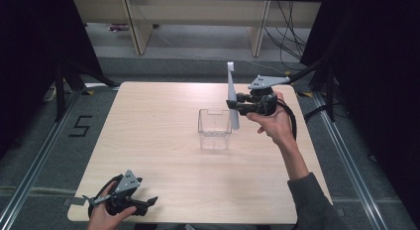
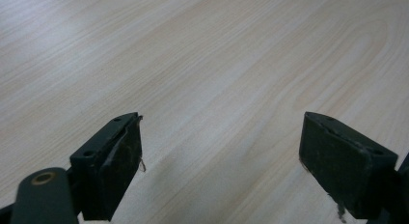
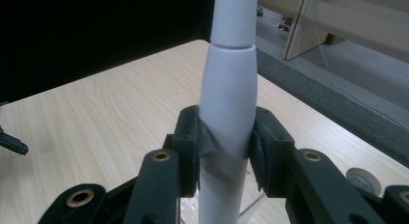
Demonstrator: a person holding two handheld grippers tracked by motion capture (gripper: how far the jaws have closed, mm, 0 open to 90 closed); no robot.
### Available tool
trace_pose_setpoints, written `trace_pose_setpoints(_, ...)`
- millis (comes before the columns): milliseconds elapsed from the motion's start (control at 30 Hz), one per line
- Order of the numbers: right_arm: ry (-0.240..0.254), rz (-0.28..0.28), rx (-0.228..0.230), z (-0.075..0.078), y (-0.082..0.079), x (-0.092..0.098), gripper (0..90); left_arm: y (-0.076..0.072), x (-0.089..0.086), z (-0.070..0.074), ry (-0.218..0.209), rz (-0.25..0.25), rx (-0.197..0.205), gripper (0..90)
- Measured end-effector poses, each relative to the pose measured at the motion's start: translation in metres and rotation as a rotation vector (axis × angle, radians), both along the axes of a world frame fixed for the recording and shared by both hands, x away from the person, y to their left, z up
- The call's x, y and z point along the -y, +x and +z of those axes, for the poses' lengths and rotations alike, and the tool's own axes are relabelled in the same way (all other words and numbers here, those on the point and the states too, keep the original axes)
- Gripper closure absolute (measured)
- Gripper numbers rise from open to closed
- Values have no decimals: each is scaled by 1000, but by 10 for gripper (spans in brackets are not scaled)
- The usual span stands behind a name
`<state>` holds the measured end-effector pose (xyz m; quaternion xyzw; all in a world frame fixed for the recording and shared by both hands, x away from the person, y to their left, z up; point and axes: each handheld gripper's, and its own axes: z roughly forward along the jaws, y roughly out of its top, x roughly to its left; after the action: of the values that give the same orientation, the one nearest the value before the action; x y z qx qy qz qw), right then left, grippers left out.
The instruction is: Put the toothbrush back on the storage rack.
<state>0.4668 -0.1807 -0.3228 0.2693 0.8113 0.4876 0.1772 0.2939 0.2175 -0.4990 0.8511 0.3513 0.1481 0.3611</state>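
Observation:
A white electric toothbrush (image 1: 232, 93) stands nearly upright in the air, head up, its lower end just past the right wall of a clear plastic box (image 1: 214, 129) at the table's middle. My right gripper (image 1: 234, 105) is shut on its handle; in the right gripper view the white handle (image 3: 227, 103) rises between the two black pads (image 3: 189, 147). My left gripper (image 1: 151, 201) rests low at the table's front left edge, held by a hand. In the left gripper view its pads (image 2: 118, 166) stand wide apart over bare wood with nothing between them.
The light wooden table (image 1: 148, 136) sits on grey floor with a "5" mark (image 1: 80, 126) at its left. Wooden furniture legs (image 1: 137, 27) and cables stand behind. Black curtains flank both sides. A tape roll (image 3: 361, 179) lies at the table's edge in the right gripper view.

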Motion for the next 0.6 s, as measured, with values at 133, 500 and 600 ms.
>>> trace_pose_setpoints(133, 2, 13, -6, 2, 1, -6, 672, -1, 0, 0, 4, -8, 0, 148)
trace_pose_setpoints(500, -14, 34, -32, -4, 13, -28, 672, 0, -1, 0, 13, -11, 4, 148)
trace_pose_setpoints(600, -29, 33, -35, -9, 17, -33, 671, -1, 0, 0, -12, -2, -1, 148)
